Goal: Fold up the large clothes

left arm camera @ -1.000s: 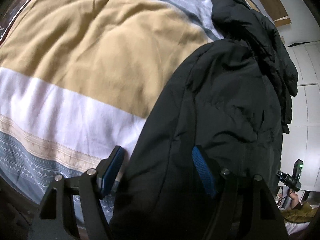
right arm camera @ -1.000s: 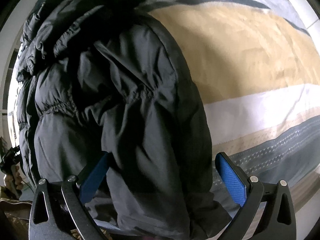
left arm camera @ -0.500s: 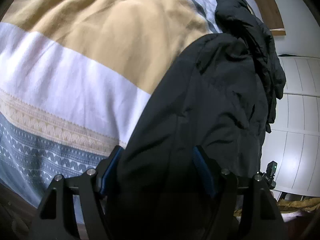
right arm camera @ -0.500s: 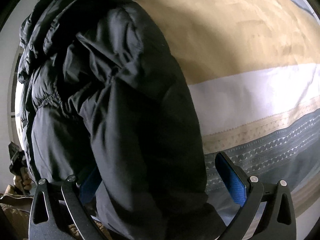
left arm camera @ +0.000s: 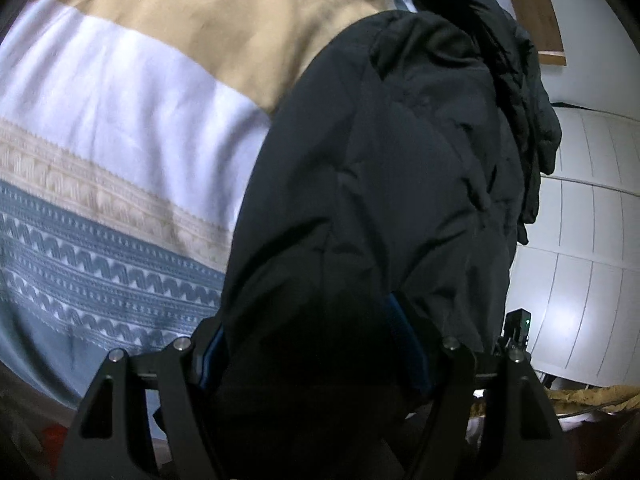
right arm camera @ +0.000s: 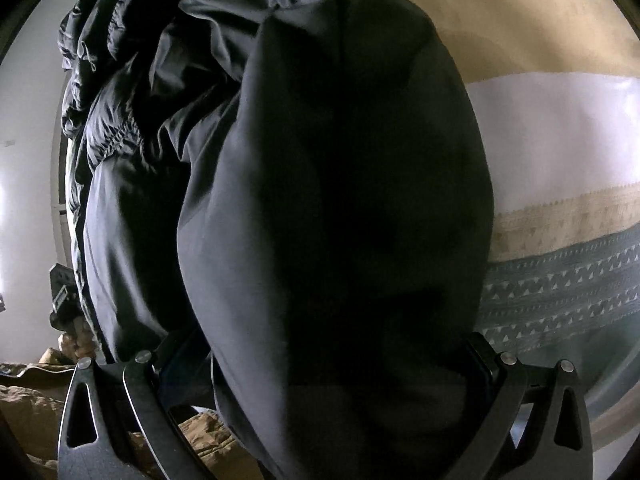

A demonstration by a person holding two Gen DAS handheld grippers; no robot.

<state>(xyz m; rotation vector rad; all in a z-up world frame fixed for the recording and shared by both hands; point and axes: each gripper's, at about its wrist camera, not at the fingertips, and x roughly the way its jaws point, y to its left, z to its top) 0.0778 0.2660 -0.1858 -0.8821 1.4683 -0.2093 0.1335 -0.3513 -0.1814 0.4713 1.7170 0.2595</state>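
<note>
Black, slippery padded fabric fills both views: the coat (left arm camera: 392, 184) lies on the bed (left arm camera: 120, 128), its long axis running away from me toward the headboard (left arm camera: 536, 12), striped bedspread bare beside it. My left claw (left arm camera: 316, 344) stands spread with the near hem bulging between its blue pads (left arm camera: 404, 332); whether they press it I cannot tell. My right claw (right arm camera: 324, 364) straddles the same near edge, the pads buried in shadow, so its grip I cannot tell either. Both hands sit equally close to the hem, so I judge the fold goes lengthwise, away from me.
</note>
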